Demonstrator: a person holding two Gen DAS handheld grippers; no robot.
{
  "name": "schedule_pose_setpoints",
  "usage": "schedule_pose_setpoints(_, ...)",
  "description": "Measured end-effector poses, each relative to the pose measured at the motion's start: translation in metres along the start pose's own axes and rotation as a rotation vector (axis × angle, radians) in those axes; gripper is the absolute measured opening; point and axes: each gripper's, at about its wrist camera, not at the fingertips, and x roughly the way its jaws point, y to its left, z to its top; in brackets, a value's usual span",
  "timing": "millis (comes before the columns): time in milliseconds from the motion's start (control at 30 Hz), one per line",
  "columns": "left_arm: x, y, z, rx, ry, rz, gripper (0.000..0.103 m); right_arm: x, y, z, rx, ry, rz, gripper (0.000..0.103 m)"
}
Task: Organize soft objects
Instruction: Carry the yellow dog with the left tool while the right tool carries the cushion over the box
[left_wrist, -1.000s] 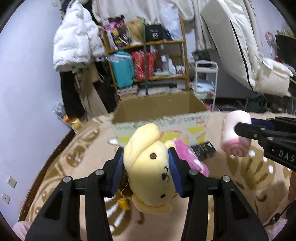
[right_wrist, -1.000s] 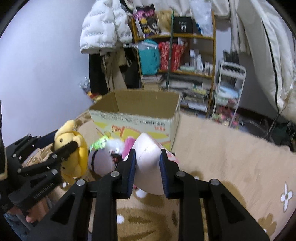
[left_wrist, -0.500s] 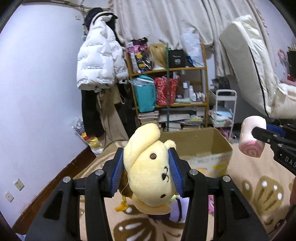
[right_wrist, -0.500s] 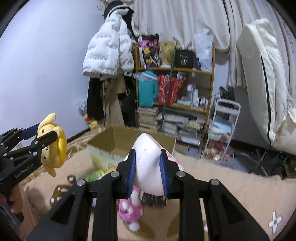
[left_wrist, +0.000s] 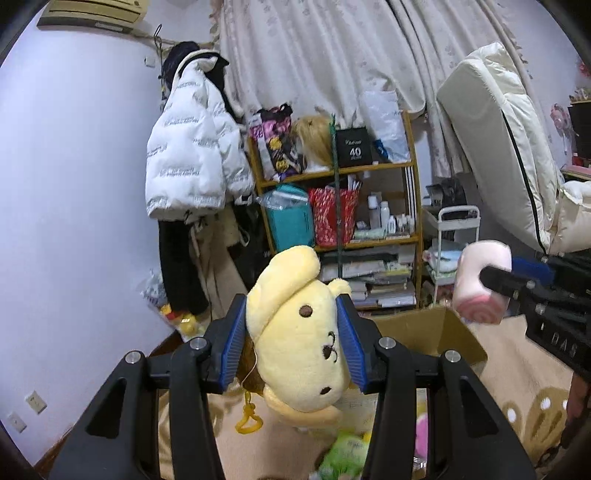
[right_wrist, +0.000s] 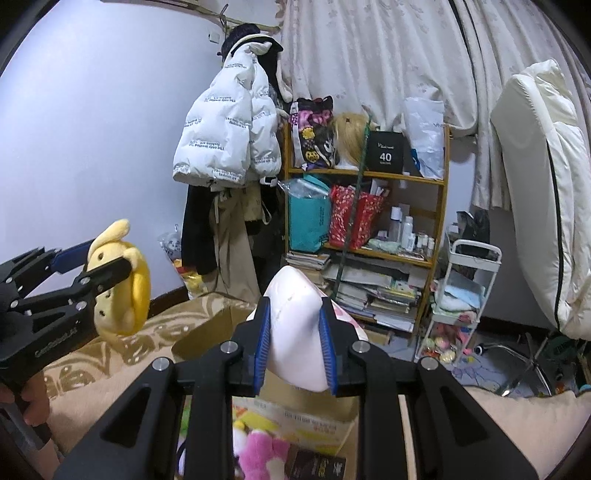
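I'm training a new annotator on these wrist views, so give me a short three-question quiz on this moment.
1. True or false: the left hand-held gripper is shut on the yellow dog plush.
2. What does the right hand-held gripper hold? A) green toy B) pink roll plush C) book
3. What open container sits below both plushes?

Key: 1 true. 2 B. 3 the cardboard box.

Lived-in home bedroom, white jacket (left_wrist: 192, 155) hung far left, cluttered wooden shelf (left_wrist: 340, 206), curtains (left_wrist: 332, 55), patterned carpet (left_wrist: 517, 387), upended mattress (left_wrist: 506, 147) right
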Motion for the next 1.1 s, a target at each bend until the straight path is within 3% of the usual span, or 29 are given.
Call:
schedule_pose_setpoints(133,0.014,-0.002,0.007,-0.012,-0.043,-0.008,0.047,0.012,-0.007,-0.002,0.025,-0.006,0.009,0.027)
schedule_pose_setpoints(367,0.046,-0.006,-0.004,-0.031,-0.028,-0.014,0.047,0.036,-0.018,-0.012,0.07,-0.015,0.021,0.028)
schedule_pose_setpoints(733,0.097,-0.017,-0.038,-0.042,0.12,-0.141,0.047,0.07,-0.026,-0.044,0.093,0.081,0.06,0.029)
schedule_pose_setpoints(1100,0.122,-0.02,-0.056,-0.078,0.21,-0.157,0.051,0.089,-0.038,-0.066,0.149,0.161,0.069,0.033)
